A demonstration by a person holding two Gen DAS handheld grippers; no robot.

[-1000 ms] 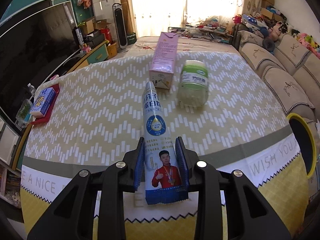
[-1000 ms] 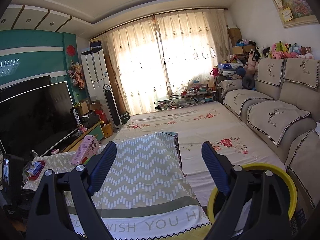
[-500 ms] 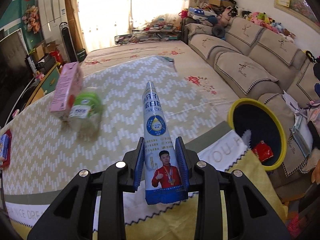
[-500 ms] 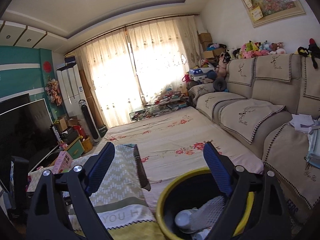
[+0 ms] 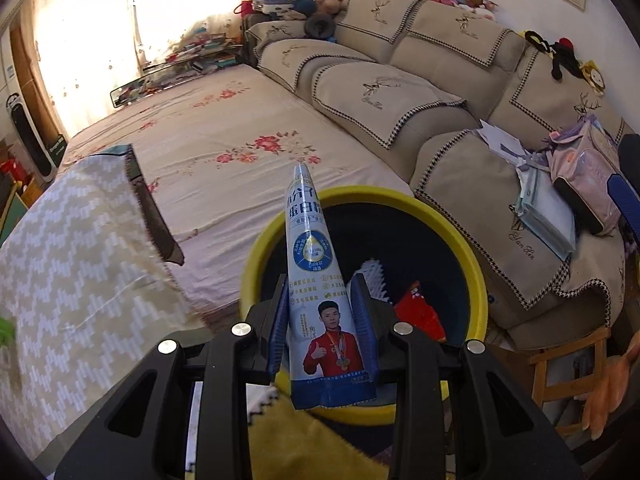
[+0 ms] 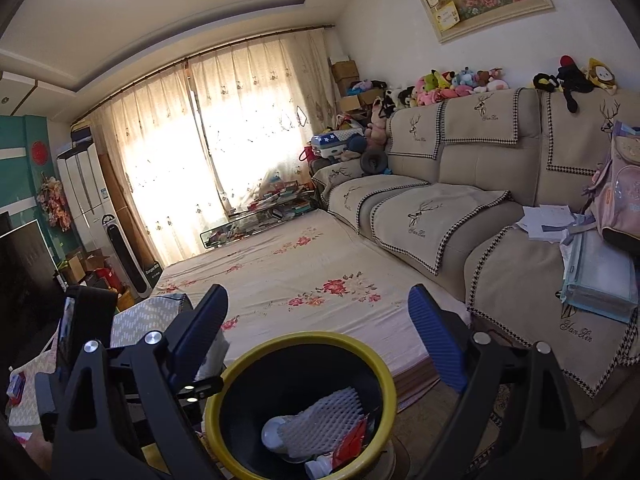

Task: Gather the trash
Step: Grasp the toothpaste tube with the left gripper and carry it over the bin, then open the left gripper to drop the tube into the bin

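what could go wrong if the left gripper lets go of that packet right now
The long packet is pinched near its bottom by the left gripper; its tip reaches past the yellow bin rim, so it could catch there or tip out toward the flowered mat. The bin already holds trash, so it may lodge upright.

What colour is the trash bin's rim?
Yellow; the trash bin is dark inside. Shows best in the right wrist view.
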